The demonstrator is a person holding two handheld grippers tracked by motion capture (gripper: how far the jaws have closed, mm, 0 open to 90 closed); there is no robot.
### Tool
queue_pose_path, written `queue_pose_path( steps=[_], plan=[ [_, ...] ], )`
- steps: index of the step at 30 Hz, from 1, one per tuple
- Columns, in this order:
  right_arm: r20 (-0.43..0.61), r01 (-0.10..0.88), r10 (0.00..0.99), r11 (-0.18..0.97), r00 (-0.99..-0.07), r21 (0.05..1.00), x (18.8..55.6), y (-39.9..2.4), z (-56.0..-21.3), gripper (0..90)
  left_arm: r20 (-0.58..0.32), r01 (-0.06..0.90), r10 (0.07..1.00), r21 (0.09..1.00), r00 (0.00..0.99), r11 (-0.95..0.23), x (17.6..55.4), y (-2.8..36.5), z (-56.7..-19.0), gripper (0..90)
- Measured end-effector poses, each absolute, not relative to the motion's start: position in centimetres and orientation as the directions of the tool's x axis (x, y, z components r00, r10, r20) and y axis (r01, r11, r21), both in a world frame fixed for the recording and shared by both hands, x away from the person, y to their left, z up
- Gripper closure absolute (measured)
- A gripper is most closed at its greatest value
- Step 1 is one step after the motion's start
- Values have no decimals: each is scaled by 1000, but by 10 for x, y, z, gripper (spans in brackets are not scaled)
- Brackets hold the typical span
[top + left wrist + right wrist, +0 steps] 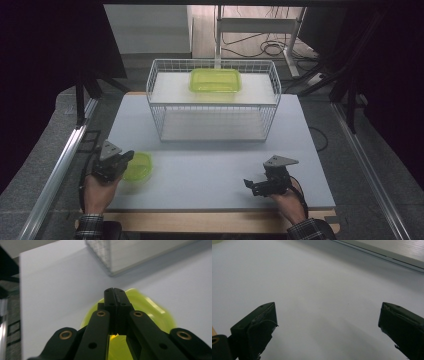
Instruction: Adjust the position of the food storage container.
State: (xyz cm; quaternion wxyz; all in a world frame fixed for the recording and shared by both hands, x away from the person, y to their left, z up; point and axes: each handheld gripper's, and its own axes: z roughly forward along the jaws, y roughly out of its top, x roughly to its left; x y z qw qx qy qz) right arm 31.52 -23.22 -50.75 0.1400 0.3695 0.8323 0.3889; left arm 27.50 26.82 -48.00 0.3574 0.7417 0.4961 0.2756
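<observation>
The left gripper (124,159) has its jaws closed on the rim of the round yellow-green lid (138,166) near the tabletop's (210,172) front-left corner; the right gripper (252,186) rests with jaws wide apart, empty.

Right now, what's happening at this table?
A person works two handheld grippers. The left gripper is shut on the rim of a small green bowl at the table's near left. The right gripper rests open over bare table. A green tub sits on the shelf in the wire basket behind.
</observation>
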Motion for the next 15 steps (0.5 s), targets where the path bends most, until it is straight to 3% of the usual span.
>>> queue_pose_path(
  steps=[6,15],
  plan=[
    [47,506,718,441,-694,741,315,-230,-510,21,45,567,959,799,281,-203,271,292,-488,900],
    [39,504,711,456,-702,733,315,-229,-512,24,32,625,969,759,246,-183,276,299,-506,899]
  ],
)
